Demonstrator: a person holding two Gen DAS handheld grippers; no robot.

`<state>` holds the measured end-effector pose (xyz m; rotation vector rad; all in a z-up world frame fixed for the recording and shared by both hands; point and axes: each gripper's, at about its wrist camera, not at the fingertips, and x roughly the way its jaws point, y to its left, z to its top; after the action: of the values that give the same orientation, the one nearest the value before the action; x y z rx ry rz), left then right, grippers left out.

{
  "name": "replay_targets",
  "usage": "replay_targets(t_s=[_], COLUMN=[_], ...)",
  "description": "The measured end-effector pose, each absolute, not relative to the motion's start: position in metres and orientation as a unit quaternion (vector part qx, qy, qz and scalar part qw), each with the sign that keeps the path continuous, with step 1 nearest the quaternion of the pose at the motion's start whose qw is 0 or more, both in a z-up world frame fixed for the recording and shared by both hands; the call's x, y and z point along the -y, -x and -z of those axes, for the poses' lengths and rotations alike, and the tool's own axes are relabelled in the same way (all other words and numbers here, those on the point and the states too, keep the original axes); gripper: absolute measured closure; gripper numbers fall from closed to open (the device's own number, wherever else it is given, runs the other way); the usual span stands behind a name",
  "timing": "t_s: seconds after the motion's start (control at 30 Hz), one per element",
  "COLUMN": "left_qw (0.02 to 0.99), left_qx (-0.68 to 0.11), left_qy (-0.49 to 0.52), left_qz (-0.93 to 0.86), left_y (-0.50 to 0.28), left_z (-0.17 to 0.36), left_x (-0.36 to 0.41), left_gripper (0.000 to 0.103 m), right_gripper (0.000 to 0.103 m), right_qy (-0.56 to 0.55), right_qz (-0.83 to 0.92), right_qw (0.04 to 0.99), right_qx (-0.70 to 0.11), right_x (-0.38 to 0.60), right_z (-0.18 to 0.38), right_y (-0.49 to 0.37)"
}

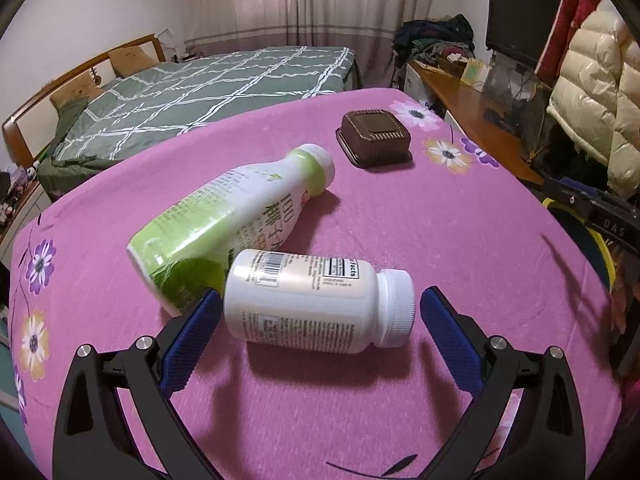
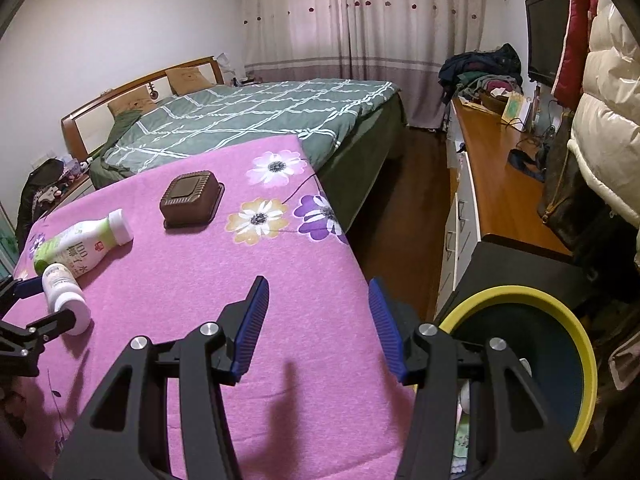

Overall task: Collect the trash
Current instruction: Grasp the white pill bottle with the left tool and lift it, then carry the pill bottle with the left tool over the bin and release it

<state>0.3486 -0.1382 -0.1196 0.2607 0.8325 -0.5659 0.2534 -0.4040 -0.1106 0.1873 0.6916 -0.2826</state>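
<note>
The white bottle (image 1: 316,300) hid the lower part of the green bottle (image 1: 224,220). Label print on both was too small to read. The right gripper (image 2: 318,320) covered part of the yellow-rimmed bin (image 2: 560,312); its contents could not be identified.

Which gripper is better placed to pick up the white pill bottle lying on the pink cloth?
Left. The left gripper is open with the pill bottle between its fingers; the right gripper is empty, over bare cloth.
</note>
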Motion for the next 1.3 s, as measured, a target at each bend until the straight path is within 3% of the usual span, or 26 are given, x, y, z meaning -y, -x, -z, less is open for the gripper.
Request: replay_targets(t_s=[0.1,0.13,0.5,0.73,1.3], left_qw=[0.867,0.866,0.867,0.861,0.792], left_qx=[-0.399,-0.403,-0.395,-0.380,-0.389], left_qy=[-0.135,-0.139,-0.136,-0.141,-0.174], left_qz=[0.265,0.260,0.273,0.308,0.437], left_y=[-0.349,-0.350,-0.327,-0.300,-0.234], left_z=[0.123,0.124,0.115,0.092,0.086], left_x=[0.144,0.145,0.161,0.194,0.391], left_gripper=[0.011,0.018,0.018,0.018,0.018], right_gripper=[0.053,0.053,0.053,0.053,0.050], right_qy=[-0.093,-0.094,-0.102,-0.097,-0.133], right_qz=[0.136,0.135,0.138,0.147,0.248], right_qw=[0.927,0.927,0.925,0.921,0.899], right_qx=[-0.337,-0.337,-0.339,-0.348,-0.335], right_x=[0.404,0.404,0.410,0.434,0.526], right_z=[0.111,0.111,0.111,0.110,0.109], right_y=[-0.254,-0.254,-0.247,-0.195,-0.034])
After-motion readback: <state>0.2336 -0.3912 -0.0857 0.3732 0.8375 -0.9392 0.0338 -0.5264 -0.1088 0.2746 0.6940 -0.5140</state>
